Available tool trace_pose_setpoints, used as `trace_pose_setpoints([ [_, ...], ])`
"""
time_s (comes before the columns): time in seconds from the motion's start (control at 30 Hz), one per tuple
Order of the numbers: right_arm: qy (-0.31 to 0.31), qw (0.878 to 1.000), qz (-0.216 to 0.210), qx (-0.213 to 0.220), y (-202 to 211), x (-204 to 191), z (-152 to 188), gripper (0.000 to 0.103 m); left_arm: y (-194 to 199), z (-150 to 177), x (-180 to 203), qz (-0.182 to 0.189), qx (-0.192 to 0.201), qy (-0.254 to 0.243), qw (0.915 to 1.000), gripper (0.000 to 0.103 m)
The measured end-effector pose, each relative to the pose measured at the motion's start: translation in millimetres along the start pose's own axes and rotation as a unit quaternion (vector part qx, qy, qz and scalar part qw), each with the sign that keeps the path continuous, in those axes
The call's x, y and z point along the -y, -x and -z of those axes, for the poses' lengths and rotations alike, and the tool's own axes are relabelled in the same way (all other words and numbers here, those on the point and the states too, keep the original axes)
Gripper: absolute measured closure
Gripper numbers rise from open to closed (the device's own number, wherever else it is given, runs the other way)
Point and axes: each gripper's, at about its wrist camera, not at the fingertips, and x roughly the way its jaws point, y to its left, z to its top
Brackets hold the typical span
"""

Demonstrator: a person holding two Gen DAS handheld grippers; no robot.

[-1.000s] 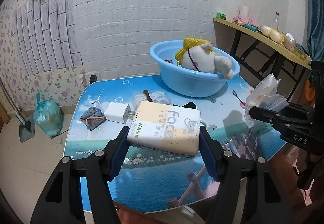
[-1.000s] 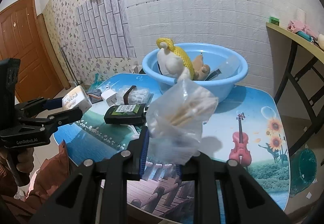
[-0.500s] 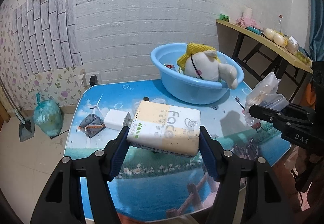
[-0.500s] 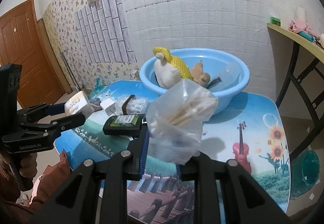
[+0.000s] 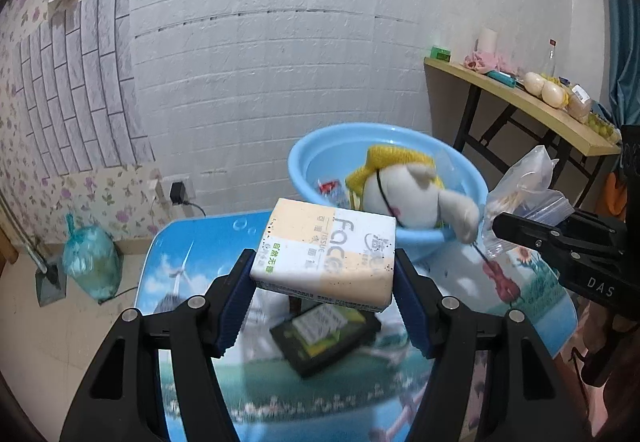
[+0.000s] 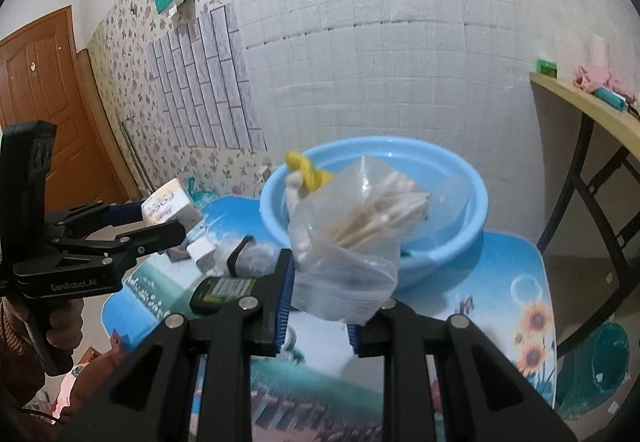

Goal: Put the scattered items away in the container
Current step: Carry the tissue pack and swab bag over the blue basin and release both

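Left wrist view: your left gripper [image 5: 323, 278] is clamped on the tissue pack [image 5: 326, 254], held above the table [image 5: 192, 242] near the blue basin [image 5: 320, 158]; right wrist view: your right gripper [image 6: 318, 302] pinches the bag of cotton swabs [image 6: 352, 238] just before the basin.

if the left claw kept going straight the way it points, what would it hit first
Probably the blue basin, or the plush toy lying in it. Both sit just beyond the tissue pack held in the left claw. Nothing shows in between, though depth is hard to judge.
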Motion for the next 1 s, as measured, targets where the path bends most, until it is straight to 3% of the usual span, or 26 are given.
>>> trace_pose_setpoints([
  [0.57,-0.017,1.0,0.013,0.019,-34,45,-24,0.08,-59,-49,23,0.019,0.004,-0.023,0.9996,0.038],
  [1.0,-0.038,0.999,0.018,0.01,-52,63,-22,0.08,-98,-63,41,0.038,0.001,-0.039,0.9985,0.037],
])
